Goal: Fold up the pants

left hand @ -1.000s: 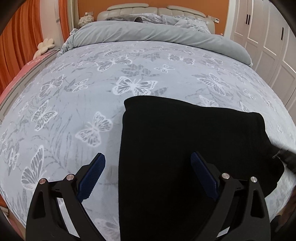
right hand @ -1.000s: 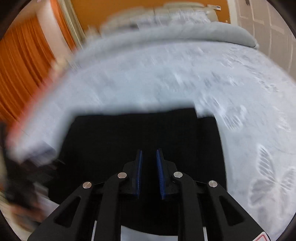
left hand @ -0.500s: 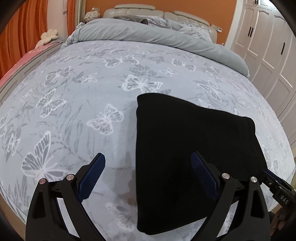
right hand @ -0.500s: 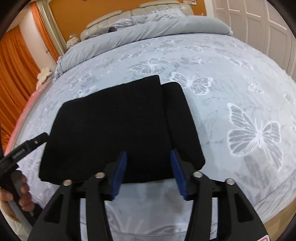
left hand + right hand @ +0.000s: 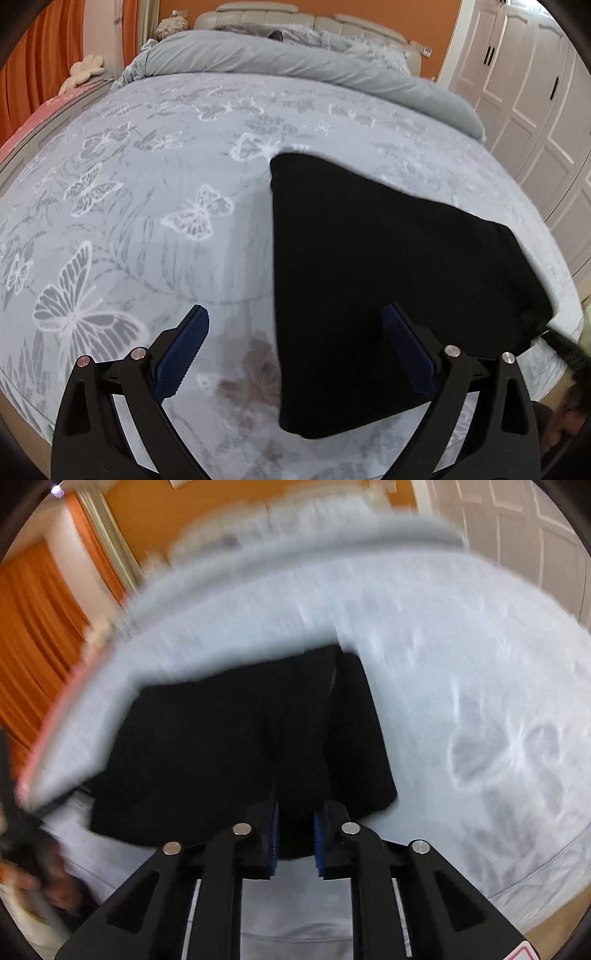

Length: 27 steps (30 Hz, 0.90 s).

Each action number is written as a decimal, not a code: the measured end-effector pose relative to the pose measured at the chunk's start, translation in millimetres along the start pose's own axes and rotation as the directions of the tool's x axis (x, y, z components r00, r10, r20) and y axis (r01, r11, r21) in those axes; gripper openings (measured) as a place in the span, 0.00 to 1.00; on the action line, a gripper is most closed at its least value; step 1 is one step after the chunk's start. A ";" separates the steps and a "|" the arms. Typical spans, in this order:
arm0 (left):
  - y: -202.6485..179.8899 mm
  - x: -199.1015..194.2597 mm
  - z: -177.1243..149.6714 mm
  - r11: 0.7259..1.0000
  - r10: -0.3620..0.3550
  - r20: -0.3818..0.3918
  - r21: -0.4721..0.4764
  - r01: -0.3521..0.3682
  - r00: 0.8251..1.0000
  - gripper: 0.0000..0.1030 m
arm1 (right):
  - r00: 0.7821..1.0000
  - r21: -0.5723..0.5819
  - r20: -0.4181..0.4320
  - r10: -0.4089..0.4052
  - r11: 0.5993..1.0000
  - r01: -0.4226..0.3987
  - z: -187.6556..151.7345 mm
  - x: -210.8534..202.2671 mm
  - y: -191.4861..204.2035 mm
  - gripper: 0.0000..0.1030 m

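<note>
The black pants (image 5: 388,277) lie folded into a flat block on the butterfly-print bed sheet (image 5: 147,221), near the bed's front edge. My left gripper (image 5: 295,354) is open wide above the block's left edge, one finger over the sheet and the other over the cloth, holding nothing. In the blurred right wrist view the pants (image 5: 240,757) fill the middle. My right gripper (image 5: 295,834) is at their near edge, jaws closing, with the black cloth pinched between the blue pads. It shows as a dark blur (image 5: 565,347) at the block's right corner.
A rolled grey duvet (image 5: 295,62) and the headboard lie at the far end of the bed. White wardrobe doors (image 5: 535,92) stand to the right, orange curtains (image 5: 29,627) and a pink bench (image 5: 37,118) to the left. A blurred hand (image 5: 55,886) shows at the lower left.
The right gripper's jaws went from nearly shut to wide apart to narrow again, now on the pants' near edge. Its view has blurred and tilted. The left gripper drifted slightly and stays open.
</note>
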<state>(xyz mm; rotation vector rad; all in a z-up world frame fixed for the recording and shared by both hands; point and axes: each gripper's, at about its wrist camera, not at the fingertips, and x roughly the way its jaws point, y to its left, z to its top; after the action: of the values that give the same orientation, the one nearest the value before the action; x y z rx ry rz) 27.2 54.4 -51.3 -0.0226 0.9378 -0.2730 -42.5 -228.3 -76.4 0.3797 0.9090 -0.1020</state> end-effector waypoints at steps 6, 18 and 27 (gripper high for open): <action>-4.9 2.0 -3.5 0.999 0.037 -0.004 0.023 -0.037 0.999 0.90 | 0.980 0.021 0.196 -0.010 1.000 0.006 14.7 -53.1 18.1 0.26; -6.3 12.3 -3.3 0.998 0.048 -0.022 0.031 -0.047 0.999 0.94 | 0.998 -0.164 0.052 -0.037 0.986 0.045 96.4 69.6 40.3 0.09; -14.5 17.3 -1.1 0.997 0.064 -0.028 0.053 -0.062 0.998 0.94 | 0.994 -0.287 0.087 0.069 0.957 -0.042 83.5 23.2 104.4 0.14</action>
<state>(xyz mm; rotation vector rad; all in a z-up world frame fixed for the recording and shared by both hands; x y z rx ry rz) 32.8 36.3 -63.7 0.0588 0.9592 -0.2395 60.0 -160.0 -19.5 0.1299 0.8034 0.0625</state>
